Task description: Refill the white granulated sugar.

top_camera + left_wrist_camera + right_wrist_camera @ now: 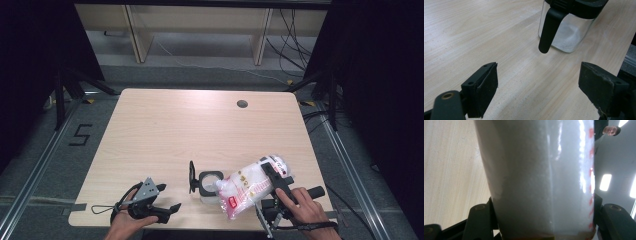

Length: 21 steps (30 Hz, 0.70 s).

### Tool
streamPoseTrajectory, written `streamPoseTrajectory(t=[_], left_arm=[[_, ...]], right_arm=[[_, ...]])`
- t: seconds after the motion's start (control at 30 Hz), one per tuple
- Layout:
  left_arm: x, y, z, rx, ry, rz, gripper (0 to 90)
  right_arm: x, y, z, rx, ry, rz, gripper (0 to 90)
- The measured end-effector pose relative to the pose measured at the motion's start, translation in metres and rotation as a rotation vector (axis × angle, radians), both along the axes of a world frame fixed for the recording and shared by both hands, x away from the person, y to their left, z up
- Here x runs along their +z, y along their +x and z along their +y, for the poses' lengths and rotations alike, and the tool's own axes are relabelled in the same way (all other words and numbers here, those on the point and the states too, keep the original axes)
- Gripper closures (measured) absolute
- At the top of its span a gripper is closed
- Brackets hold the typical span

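High view: my right gripper has its jaws clamped on the bag of white granules, tilted with its mouth over the open glass jar near the worktop's front edge, right of middle. Pouring step, I'd say. The jar has only a thin layer at the bottom. My left gripper idles at the front-left, jaws spread, empty. Next: tip the bag further, keep the mouth over the jar.
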<state>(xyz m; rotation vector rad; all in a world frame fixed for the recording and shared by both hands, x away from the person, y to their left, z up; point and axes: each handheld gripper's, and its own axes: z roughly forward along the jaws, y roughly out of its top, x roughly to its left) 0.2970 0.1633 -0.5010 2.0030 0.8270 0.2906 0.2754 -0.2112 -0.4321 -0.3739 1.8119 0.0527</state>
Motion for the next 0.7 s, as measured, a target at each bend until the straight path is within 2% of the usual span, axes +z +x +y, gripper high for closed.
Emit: streamPoseTrajectory(t=[0.07,0.1,0.3,0.33,0.4,0.43,0.5,0.57,0.6,0.63,0.67,0.7], left_arm=[[0.0,0.0,0.0,0.0,0.001,0.0,15.4],[0.0,0.0,0.0001,0.0,0.001,0.0,15.4],[0.0,0.0,0.0,0.0,0.0,0.0,15.4],[0.0,0.0,0.0,0.0,0.0,0.0,15.4],[0.0,-0.0001,0.0,0.0,0.0,0.0,15.4],[0.0,-0.0001,0.0001,0.0,0.0,0.0,15.4],[0.0,0.0,0.0001,-0.001,0.001,0.0,15.4],[0.0,0.0,0.0001,0.0,0.0,0.0,15.4],[0.0,0.0,0.0001,0.0,0.0,0.0,15.4],[0.0,-0.0001,0.0,0.0,0.0,0.0,15.4],[0.0,0.0,0.0,0.0,0.0,0.0,15.4],[-0.0001,0.0,0.0,0.0,0.001,0.0,15.4]], right_arm=[[0.0025,0.001,0.0011,0.023,-0.03,-0.011,39.6],[0.0016,0.0001,0.0004,0.006,-0.015,-0.008,39.6],[0.002,0.001,0.0004,0.03,-0.023,-0.021,39.6],[0.0009,0.0006,-0.0003,0.021,-0.007,-0.015,39.6],[0.0023,0.0008,0.0004,0.035,-0.022,-0.026,39.6],[0.0006,0.0004,-0.0005,0.02,-0.003,-0.013,39.6],[0.0006,0.0005,-0.0006,0.021,-0.001,-0.012,39.6],[0.0018,0.0002,-0.0001,0.017,-0.015,-0.012,39.6],[0.0033,-0.0013,0.0004,-0.008,-0.03,0.003,39.6],[0.003,-0.001,0.0002,-0.004,-0.026,0.003,39.6],[0.0007,-0.0024,-0.0006,-0.03,0.004,0.012,39.6],[0.0005,-0.0029,-0.0007,-0.038,0.005,0.015,39.6]])
